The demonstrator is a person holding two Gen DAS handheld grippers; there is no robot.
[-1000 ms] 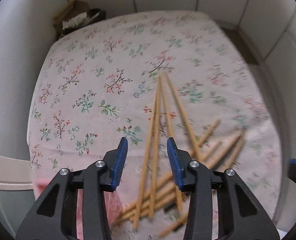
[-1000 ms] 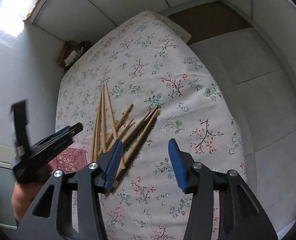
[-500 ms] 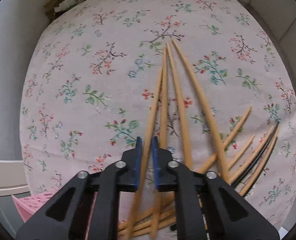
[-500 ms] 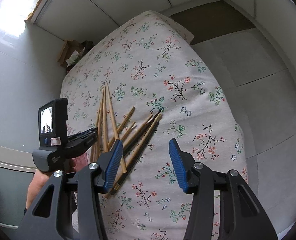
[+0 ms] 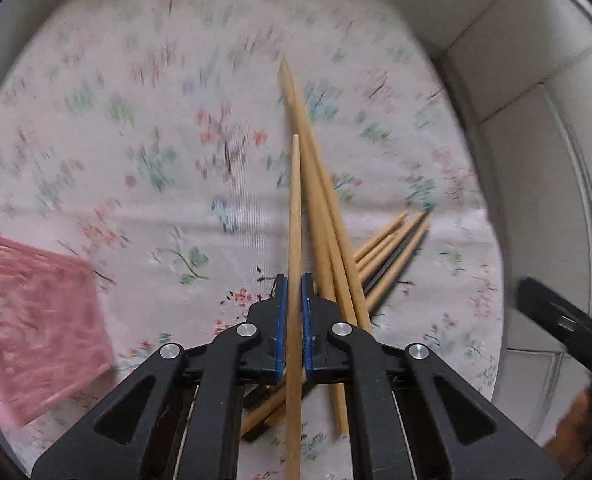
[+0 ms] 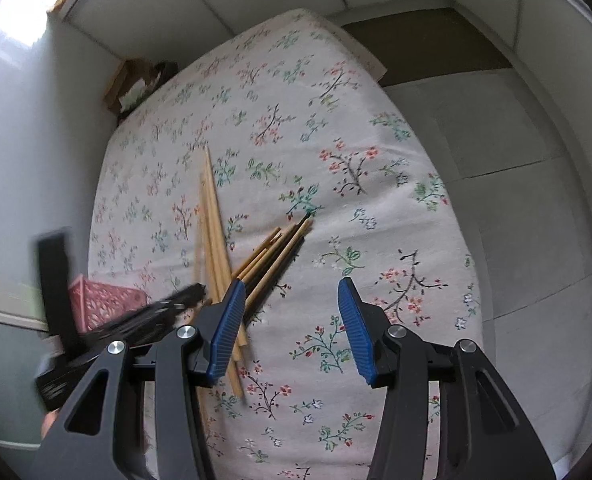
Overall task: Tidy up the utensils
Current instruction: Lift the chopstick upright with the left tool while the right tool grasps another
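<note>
Gripping one chopstick (image 5: 295, 216), left claw (image 5: 290, 288) beside pink basket (image 5: 36, 320) w/ chopstick pile (image 5: 379, 252).

one pale wooden chopstick (image 5: 294, 248) is pinched in the left gripper (image 5: 290, 300), pointing forward. the other chopsticks (image 6: 252, 256), wooden plus one dark, lie crossed beside a pink basket (image 6: 104, 300).

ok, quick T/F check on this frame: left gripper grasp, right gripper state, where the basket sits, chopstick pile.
1. The left gripper is shut on one bamboo chopstick. True.
2. The right gripper holds a chopstick. False: it is open, with nothing between its fingers.
3. The pink basket sits left of the chopstick pile in the left wrist view. True.
4. All chopsticks in the pile are light bamboo. False: at least one black chopstick lies among them.
</note>
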